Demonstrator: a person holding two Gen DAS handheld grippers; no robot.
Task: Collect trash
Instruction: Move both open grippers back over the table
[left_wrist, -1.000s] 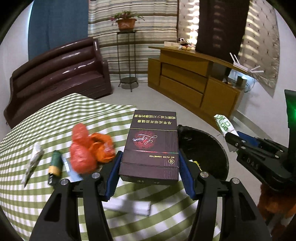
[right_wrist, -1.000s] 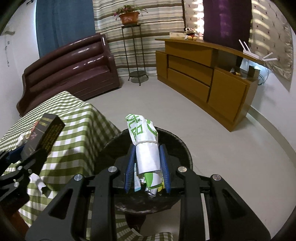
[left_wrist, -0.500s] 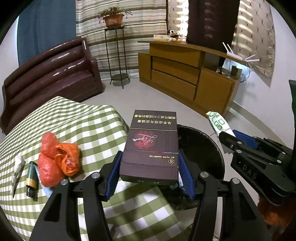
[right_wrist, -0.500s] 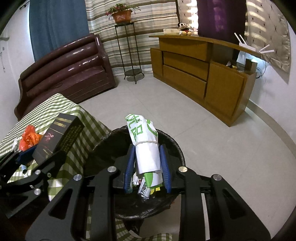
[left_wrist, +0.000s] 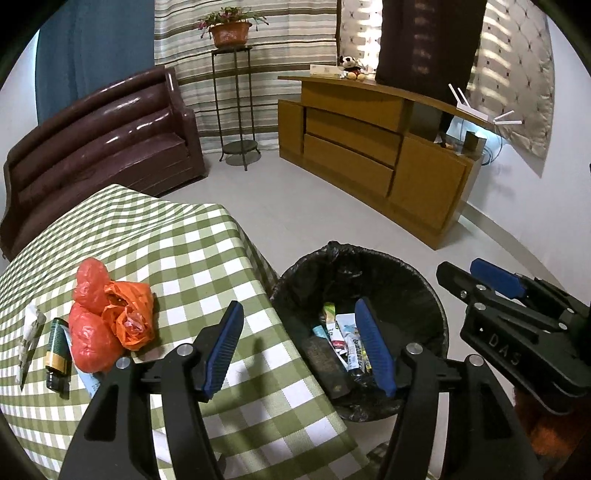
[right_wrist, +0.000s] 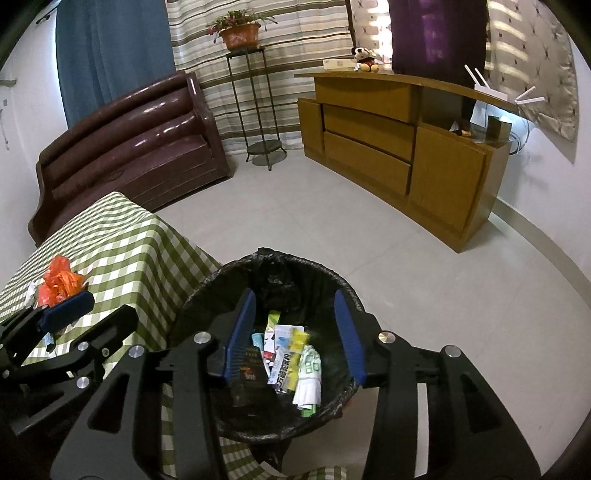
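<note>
While a crumpled orange plastic bag and a small green battery lie on the green-checked tablecloth, the left gripper opens empty beside them; the right gripper opens empty over the black-lined round bin holding wrappers and a dark maroon carton.

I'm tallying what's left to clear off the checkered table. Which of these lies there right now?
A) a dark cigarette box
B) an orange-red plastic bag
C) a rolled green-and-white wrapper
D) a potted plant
B: the orange-red plastic bag lies crumpled on the checkered table; the dark box and the green-and-white wrapper lie in the black bin.
</note>
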